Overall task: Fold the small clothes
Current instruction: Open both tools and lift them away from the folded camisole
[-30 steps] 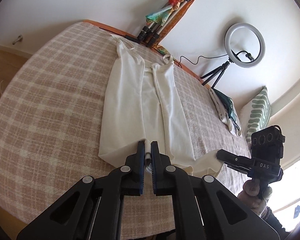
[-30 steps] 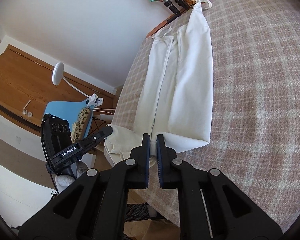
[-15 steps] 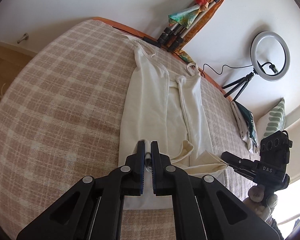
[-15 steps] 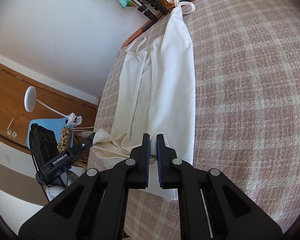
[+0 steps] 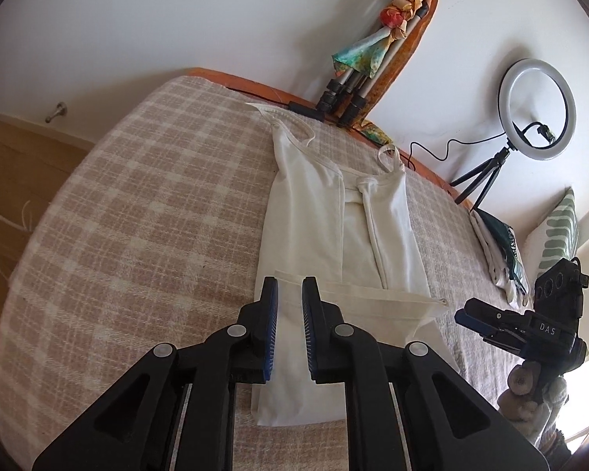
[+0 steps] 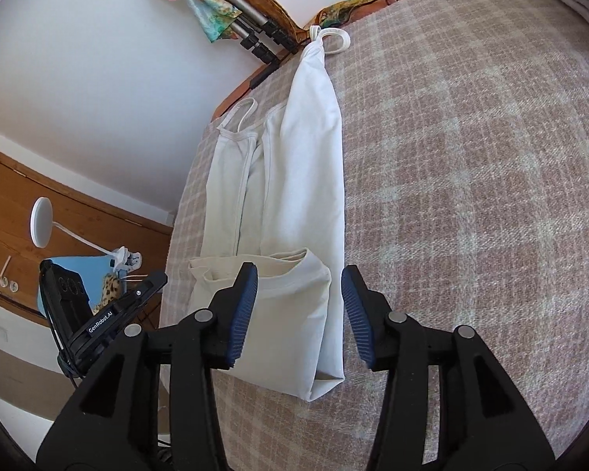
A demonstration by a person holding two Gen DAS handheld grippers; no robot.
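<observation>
Hand-held gripper, right (image 6: 299, 314): jaws just opening, wide, empty above folded hem; left (image 5: 289, 325) just opening, slightly parted, empty. White camisole (image 6: 306, 180) long axis runs away from both.

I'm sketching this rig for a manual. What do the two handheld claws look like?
Both are matte black plastic with angular, triangular-cutout arms, silver pivot rivets and ribbed blue pads. Seen from the side, the left claw body reads "GenRobot.AI" in white and carries a black cable; the right claw body reads "DAS" and has round camera lenses on its back block.

bright daylight, sharp focus, fisheye-warped edges
</observation>
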